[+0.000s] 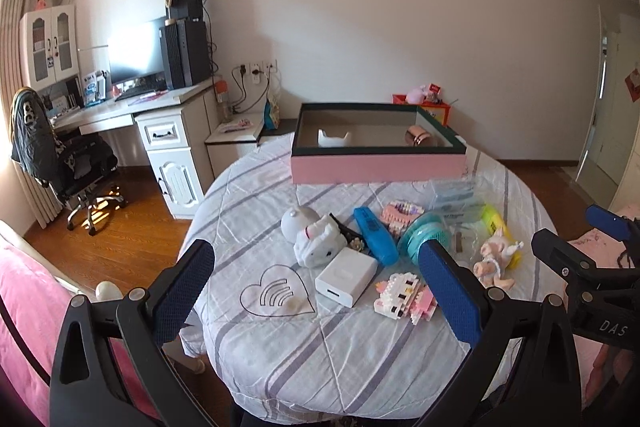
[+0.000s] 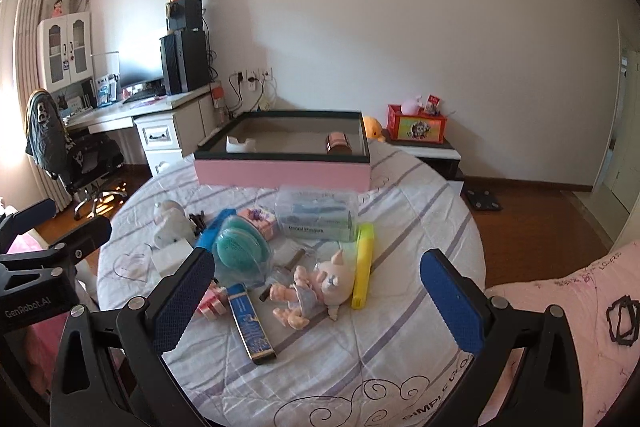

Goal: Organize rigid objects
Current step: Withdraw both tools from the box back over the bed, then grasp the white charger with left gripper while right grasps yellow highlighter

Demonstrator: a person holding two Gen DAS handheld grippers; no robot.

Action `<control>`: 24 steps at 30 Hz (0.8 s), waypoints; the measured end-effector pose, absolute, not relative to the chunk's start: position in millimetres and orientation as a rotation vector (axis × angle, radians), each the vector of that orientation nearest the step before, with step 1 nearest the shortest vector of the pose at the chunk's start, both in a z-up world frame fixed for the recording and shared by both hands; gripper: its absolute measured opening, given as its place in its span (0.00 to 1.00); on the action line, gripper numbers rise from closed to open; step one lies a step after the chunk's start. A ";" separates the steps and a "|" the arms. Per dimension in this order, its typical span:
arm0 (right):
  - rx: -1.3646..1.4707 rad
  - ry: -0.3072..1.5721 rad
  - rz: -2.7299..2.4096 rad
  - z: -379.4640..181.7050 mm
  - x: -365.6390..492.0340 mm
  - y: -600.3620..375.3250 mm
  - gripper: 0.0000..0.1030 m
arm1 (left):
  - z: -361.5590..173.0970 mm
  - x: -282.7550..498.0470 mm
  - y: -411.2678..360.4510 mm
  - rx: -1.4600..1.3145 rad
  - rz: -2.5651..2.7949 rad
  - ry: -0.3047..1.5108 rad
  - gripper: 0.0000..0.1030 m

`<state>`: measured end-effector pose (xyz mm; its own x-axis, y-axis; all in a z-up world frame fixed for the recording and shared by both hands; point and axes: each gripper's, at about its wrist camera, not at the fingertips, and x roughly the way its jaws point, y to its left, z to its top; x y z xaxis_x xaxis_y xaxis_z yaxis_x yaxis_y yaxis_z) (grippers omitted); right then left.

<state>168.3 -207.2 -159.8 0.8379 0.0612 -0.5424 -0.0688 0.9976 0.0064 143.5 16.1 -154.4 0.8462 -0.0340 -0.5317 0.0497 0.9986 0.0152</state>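
Tongs on both sides, left tongs point(image 1: 320, 291) and right tongs point(image 2: 316, 303), hung released and empty above the near edge of the table point(image 2: 420, 235). Just beyond lay the white charger point(image 1: 346, 277) and pig doll point(image 2: 320, 287), best pinched across their narrow sides. Farthest stood the pink box point(image 2: 282, 173), its rim demanding a clear lift, with open cloth on the right.

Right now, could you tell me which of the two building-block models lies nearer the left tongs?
The white-roofed block model, beside the white charger; the other block model sits farther back, behind the blue case.
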 end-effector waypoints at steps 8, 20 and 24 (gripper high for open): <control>0.031 0.731 0.062 -214.5 209.0 -223.1 1.00 | -196.1 171.9 25.4 0.029 -0.035 0.680 1.00; -0.033 0.701 0.095 -213.6 204.8 -212.2 0.95 | -217.7 187.1 39.3 -0.012 -0.047 0.725 1.00; -0.019 0.721 0.103 -216.8 208.4 -218.4 0.95 | -222.8 190.9 37.8 -0.025 -0.064 0.732 1.00</control>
<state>208.4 -218.4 -216.8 0.7465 0.0875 -0.6596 -0.1008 0.9947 0.0179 190.9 37.8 -222.8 0.7422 -0.0669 -0.6668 0.0492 0.9978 -0.0454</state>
